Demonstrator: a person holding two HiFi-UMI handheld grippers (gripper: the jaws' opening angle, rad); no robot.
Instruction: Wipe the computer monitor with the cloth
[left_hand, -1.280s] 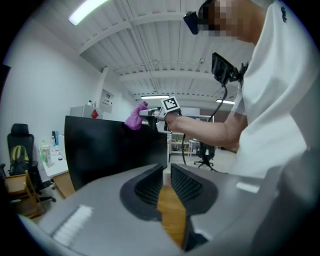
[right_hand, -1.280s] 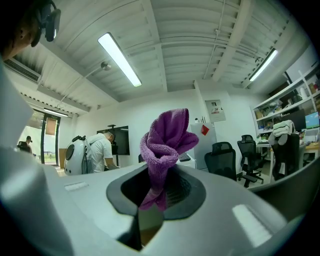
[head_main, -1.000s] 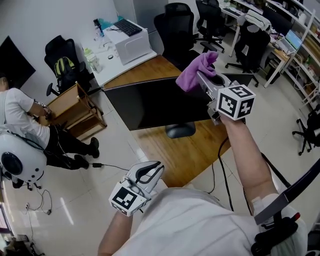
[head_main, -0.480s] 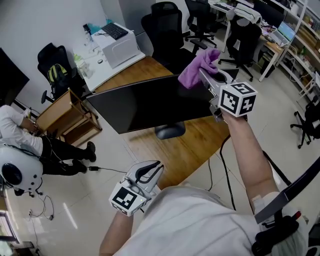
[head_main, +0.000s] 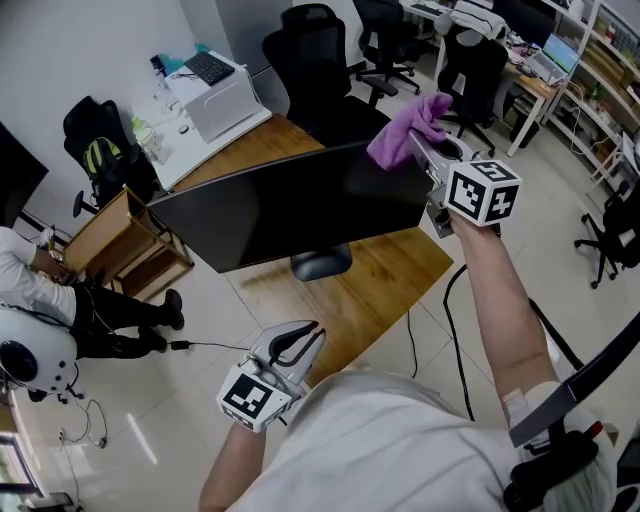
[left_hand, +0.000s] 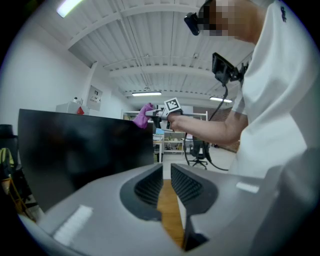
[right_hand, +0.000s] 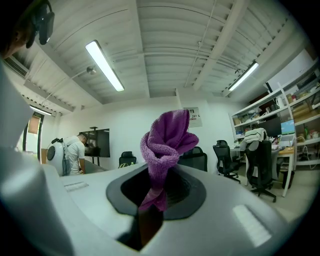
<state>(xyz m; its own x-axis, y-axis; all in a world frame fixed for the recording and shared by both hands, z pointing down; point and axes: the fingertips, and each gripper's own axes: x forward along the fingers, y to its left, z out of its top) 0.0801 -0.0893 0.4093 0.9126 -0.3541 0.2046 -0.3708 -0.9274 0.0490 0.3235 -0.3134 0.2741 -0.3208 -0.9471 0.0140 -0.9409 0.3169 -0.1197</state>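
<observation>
The black monitor (head_main: 290, 205) stands on a wooden desk (head_main: 375, 290), its dark screen (left_hand: 85, 150) facing me. My right gripper (head_main: 420, 148) is held up at the monitor's top right corner, shut on a purple cloth (head_main: 410, 122). The cloth (right_hand: 167, 142) sticks up in a bunch between the right gripper's (right_hand: 159, 187) jaws. My left gripper (head_main: 305, 338) hangs low by my torso, off the desk's near edge, shut with nothing in it. In the left gripper view my left gripper (left_hand: 166, 172) points at the desk, with the cloth (left_hand: 142, 116) far off.
Black office chairs (head_main: 310, 50) stand behind the desk. A white desk with a printer (head_main: 215, 95) and a wooden shelf unit (head_main: 120, 225) are at the left. A person (head_main: 30, 280) crouches at the far left. A cable (head_main: 215, 345) lies on the floor.
My right gripper with the cloth has shifted right along the monitor's top edge to its right corner. The head view has swung. The left gripper has stayed put.
</observation>
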